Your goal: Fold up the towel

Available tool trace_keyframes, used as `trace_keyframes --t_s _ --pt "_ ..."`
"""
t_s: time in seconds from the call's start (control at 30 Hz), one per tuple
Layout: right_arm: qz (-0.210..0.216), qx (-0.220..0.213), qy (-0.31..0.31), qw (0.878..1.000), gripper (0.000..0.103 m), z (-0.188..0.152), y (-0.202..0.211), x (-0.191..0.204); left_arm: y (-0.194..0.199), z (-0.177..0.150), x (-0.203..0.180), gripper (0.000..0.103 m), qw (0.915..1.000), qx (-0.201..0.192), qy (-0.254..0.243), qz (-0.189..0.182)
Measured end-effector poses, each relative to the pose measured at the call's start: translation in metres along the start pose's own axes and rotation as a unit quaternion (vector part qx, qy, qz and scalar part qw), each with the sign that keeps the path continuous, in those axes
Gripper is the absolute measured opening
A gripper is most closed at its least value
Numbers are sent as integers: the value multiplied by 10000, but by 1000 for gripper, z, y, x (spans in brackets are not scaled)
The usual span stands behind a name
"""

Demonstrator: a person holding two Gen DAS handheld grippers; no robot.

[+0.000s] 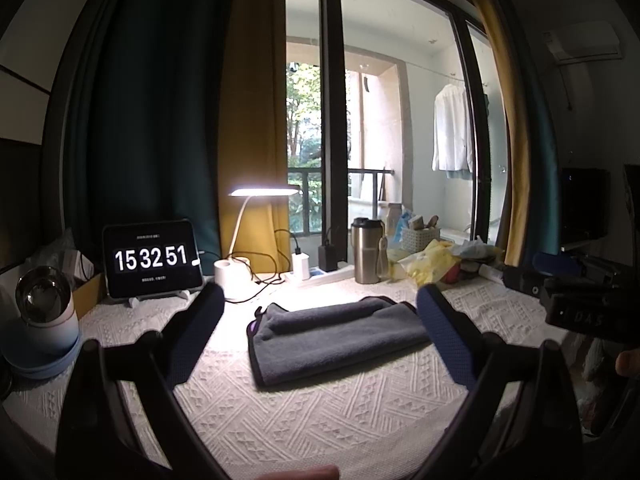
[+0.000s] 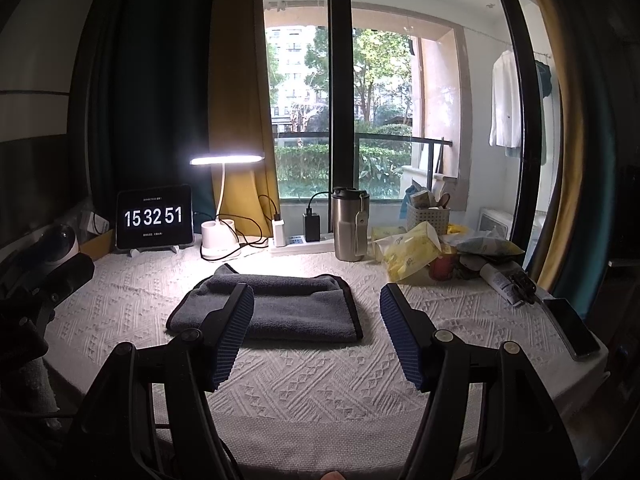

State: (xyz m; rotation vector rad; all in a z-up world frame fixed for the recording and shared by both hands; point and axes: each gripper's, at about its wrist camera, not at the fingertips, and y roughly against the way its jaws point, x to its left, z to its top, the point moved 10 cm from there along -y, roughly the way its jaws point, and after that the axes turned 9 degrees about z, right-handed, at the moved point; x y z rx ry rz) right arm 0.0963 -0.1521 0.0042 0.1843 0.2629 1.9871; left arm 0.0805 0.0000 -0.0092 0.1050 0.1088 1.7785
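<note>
A dark grey towel (image 1: 336, 336) lies folded in a flat rectangle on the white textured tablecloth (image 1: 304, 412); it also shows in the right wrist view (image 2: 288, 308). My left gripper (image 1: 320, 300) is open and empty, held above the cloth just short of the towel. My right gripper (image 2: 318, 294) is open and empty, with its left finger in front of the towel's near left part. The right gripper's body (image 1: 576, 292) shows at the right edge of the left wrist view.
Along the back stand a tablet clock (image 2: 154, 217), a lit desk lamp (image 2: 226, 160), chargers on a power strip (image 2: 300, 240), a steel tumbler (image 2: 350, 224) and yellow packets (image 2: 412, 252). A phone (image 2: 572, 330) lies at the right edge. A round white-blue device (image 1: 44, 320) sits left.
</note>
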Motion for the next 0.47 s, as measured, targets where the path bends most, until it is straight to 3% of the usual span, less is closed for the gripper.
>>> trace_keyframes --t_s 0.47 --pt "123 81 -137 9998 69 -8 -11 -4 -10 -6 0 98 9999 62 -99 -103"
